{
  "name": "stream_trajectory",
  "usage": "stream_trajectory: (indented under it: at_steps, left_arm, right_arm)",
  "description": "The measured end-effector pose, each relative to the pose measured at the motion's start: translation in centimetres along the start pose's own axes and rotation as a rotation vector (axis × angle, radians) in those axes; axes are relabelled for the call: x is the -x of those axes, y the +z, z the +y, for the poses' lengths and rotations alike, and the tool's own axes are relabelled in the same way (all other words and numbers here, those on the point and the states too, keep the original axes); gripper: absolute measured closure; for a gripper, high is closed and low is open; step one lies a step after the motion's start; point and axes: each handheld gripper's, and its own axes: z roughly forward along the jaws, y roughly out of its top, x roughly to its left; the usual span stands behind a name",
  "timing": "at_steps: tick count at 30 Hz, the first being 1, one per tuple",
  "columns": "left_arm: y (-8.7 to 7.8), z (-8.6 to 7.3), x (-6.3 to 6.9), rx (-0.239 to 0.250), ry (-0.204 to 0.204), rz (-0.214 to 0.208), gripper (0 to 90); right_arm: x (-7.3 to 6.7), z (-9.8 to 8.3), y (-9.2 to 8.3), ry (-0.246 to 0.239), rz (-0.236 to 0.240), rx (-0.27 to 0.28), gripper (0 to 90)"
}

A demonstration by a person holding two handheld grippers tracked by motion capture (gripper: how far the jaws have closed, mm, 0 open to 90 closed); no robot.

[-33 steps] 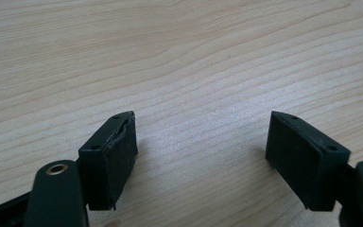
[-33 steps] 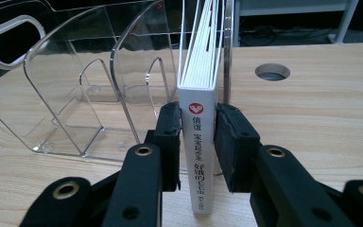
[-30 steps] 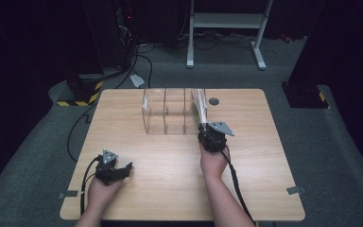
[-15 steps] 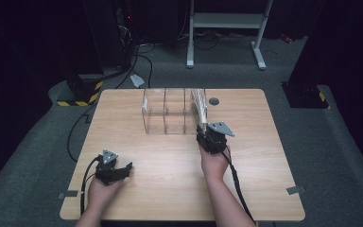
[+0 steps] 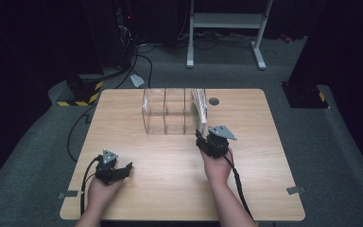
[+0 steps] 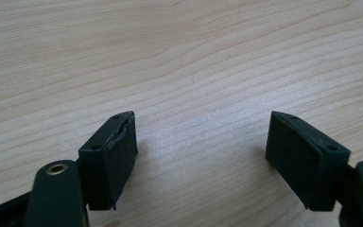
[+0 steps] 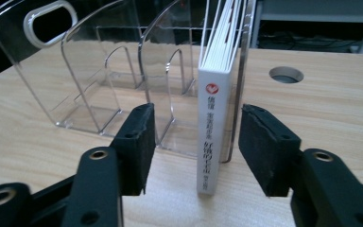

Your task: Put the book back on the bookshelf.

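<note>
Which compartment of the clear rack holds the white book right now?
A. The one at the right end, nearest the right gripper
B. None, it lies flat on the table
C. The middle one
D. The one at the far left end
A: the white book stands upright in the end slot of the clear rack, straight ahead of the right gripper, whose jaws have just been opening and stand clear of it on either side.

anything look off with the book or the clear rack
Nothing stands out. The white book stands upright in the end slot of the clear rack, spine facing the right gripper, whose jaws have just been opening either side of it without touching.
</note>
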Motion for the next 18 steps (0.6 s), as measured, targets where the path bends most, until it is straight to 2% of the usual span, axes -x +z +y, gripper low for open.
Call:
stream_trajectory:
  at_steps: [11, 18]
  left_arm:
    - [0.0, 0.0, 0.0, -0.002, -0.001, 0.001, 25.2]
    - [0.0, 0.0, 0.0, -0.003, -0.001, 0.002, 24.6]
  right_arm:
    - [0.2, -1.9, -1.0, -0.053, 0.056, -0.026, 34.1]
    - [1.1, -3.3, -2.0, -0.083, 0.058, -0.043, 30.5]
